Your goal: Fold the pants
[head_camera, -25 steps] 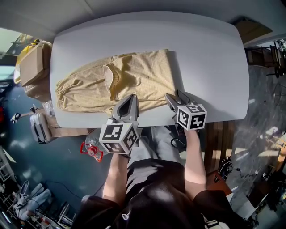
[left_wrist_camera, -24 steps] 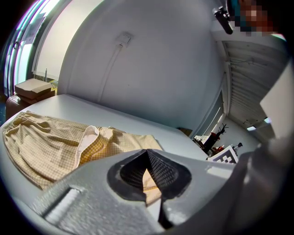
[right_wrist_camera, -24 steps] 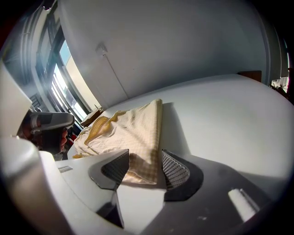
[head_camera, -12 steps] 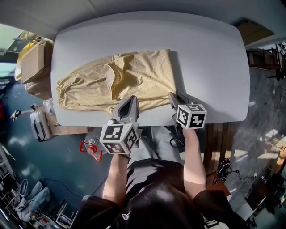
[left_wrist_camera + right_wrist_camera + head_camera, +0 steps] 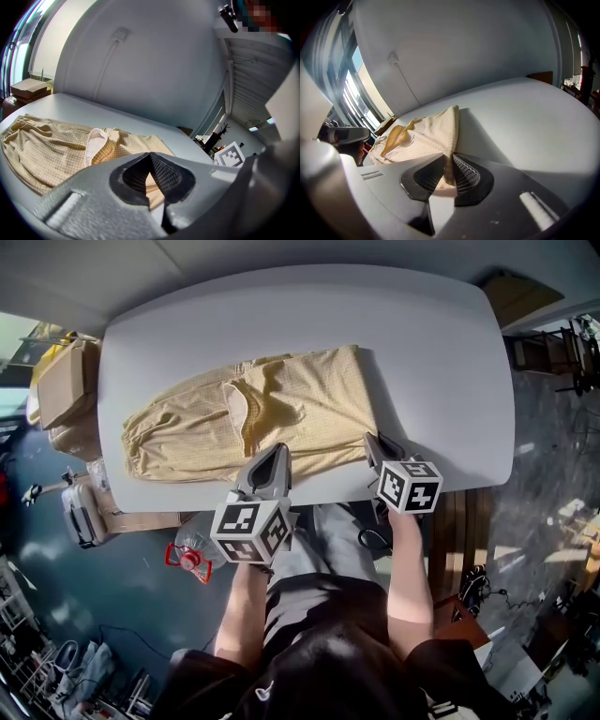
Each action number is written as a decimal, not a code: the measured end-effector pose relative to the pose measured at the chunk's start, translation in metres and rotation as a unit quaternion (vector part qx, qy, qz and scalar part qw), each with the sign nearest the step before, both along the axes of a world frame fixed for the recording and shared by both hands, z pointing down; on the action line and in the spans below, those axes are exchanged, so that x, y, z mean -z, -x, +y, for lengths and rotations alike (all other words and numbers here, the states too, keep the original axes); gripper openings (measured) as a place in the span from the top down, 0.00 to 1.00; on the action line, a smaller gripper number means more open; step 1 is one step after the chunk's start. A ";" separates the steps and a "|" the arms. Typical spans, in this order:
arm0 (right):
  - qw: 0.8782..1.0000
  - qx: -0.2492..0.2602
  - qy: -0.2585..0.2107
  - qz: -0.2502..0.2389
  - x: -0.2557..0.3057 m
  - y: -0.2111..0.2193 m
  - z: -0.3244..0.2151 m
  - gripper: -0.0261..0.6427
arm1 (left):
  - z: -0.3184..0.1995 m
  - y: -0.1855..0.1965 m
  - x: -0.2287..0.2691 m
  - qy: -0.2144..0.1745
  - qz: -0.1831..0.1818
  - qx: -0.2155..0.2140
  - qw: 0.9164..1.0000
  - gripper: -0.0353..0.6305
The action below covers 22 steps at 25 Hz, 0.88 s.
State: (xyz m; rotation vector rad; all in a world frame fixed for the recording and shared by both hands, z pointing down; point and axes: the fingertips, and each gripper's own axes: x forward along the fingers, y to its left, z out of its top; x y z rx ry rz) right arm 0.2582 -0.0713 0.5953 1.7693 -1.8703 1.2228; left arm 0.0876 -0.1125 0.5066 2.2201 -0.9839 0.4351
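Yellow checked pants (image 5: 281, 413) lie flat on the white table (image 5: 431, 362), waistband to the right and leg ends to the left. My left gripper (image 5: 274, 454) is at the pants' near edge, and in the left gripper view the left gripper (image 5: 150, 157) is shut with cloth (image 5: 51, 145) pinched between its pads. At the near right corner of the waistband, my right gripper (image 5: 372, 442) has just been closing. In the right gripper view the right gripper (image 5: 447, 161) clamps a raised fold of the cloth (image 5: 431, 131).
Cardboard boxes (image 5: 66, 381) stand off the table's left end, with a suitcase (image 5: 80, 507) and a red-and-clear bottle (image 5: 190, 554) on the floor below. The table's far and right parts (image 5: 441, 315) are bare. The person's legs are at the near edge.
The right gripper's jaws have closed on the waistband corner and shifted slightly right, raising that cloth edge. The left gripper has stayed put at the near edge.
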 end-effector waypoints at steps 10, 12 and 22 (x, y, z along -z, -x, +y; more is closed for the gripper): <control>0.995 -0.093 0.009 0.029 0.006 -0.110 0.063 0.87 | 0.017 -0.072 0.004 -0.005 0.016 -0.064 0.998 0.94; 0.992 -0.120 0.011 0.034 0.010 -0.131 0.081 0.87 | 0.024 -0.084 0.003 -0.003 0.017 -0.077 0.997 0.94; 0.979 -0.193 0.021 0.057 0.017 -0.189 0.158 0.87 | 0.060 -0.147 0.004 -0.002 0.035 -0.152 0.988 0.94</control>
